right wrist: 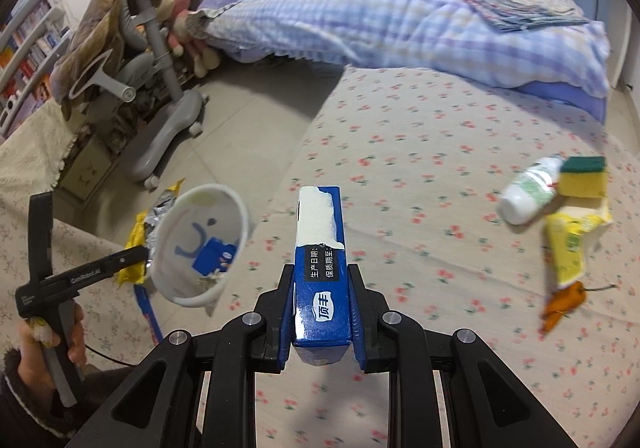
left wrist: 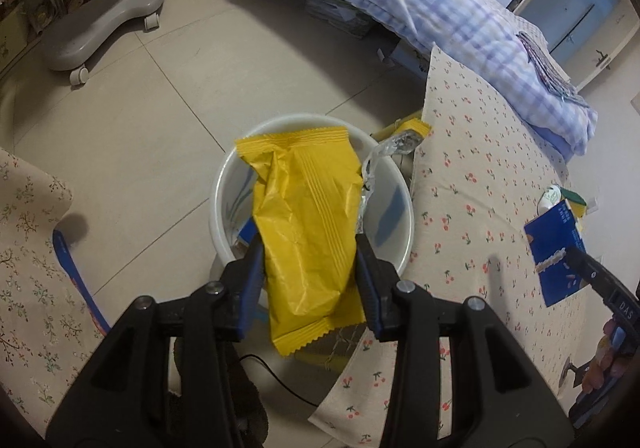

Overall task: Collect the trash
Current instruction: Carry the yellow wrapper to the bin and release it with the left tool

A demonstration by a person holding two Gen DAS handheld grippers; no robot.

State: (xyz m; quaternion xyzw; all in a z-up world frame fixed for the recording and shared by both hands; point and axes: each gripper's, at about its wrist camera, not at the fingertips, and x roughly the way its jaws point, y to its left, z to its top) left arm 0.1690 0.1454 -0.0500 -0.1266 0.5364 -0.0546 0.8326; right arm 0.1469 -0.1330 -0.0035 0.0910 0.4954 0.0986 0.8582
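- Left tongs hang over the white bin, the yellow wrapper between their half-spread jaws; the pads flank it loosely, so whether they press on it cannot be told.
- Right tongs pinch the blue box firmly, above the cherry-print bench.
- Bin sits on the floor beside the bench, with blue scraps already inside and a foil wrapper at its rim.
- Step in hand, by the look of it: dropping the wrapper into the bin.
- Next move likely calls for fuller spread of the left tongs, then carrying the box over the bin.
- Left on the bench: a bottle, sponge, yellow packet and an orange scrap.
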